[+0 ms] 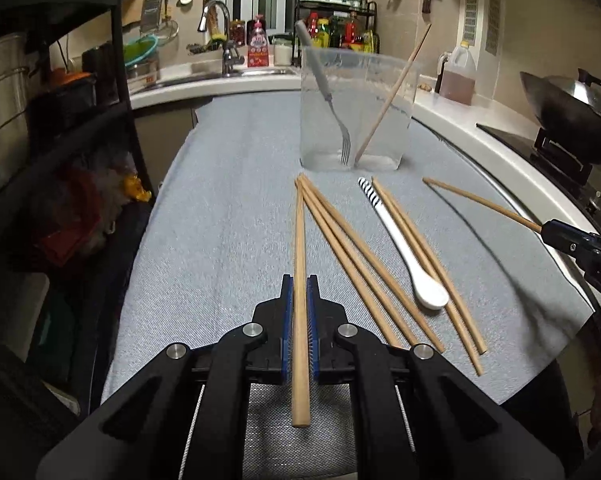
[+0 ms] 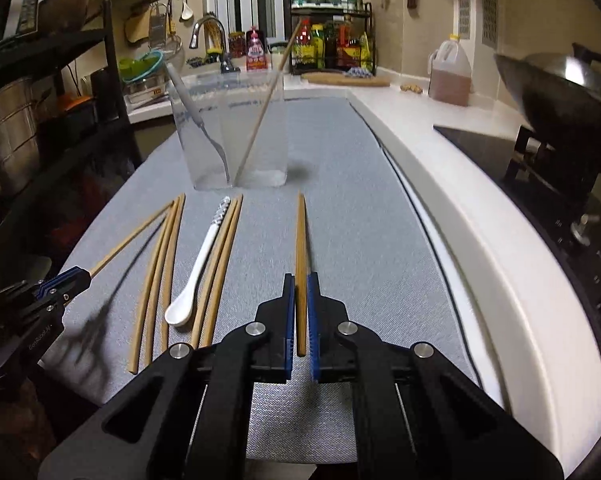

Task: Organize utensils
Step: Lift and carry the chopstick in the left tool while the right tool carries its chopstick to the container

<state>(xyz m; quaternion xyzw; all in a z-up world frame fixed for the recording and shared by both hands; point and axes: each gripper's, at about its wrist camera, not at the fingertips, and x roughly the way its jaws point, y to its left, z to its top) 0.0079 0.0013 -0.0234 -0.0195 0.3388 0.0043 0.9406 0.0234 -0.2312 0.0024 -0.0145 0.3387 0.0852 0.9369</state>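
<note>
My left gripper [image 1: 299, 280] is shut on a wooden chopstick [image 1: 299, 232], held lengthwise and lifted off the grey cloth [image 1: 220, 220]. My right gripper [image 2: 300, 280] is likewise shut on another chopstick [image 2: 300, 232]; in the left wrist view it shows at the right edge [image 1: 552, 230]. Several loose chopsticks [image 1: 360, 264] and a white spoon [image 1: 400, 248] with a striped handle lie on the cloth between the grippers. Behind them stands a clear container [image 1: 360, 80] holding a fork [image 1: 332, 116] and one leaning chopstick [image 1: 388, 100]. The right wrist view shows that container [image 2: 232, 120], the spoon [image 2: 196, 272] and the left gripper [image 2: 80, 276].
A white counter edge [image 2: 480, 220] runs along the right of the cloth, with a wok [image 1: 572, 112] on a stove beyond it and an oil jug [image 1: 458, 76] at the back. A black rack [image 1: 100, 120] stands on the left, and a sink faucet [image 1: 220, 36] at the rear.
</note>
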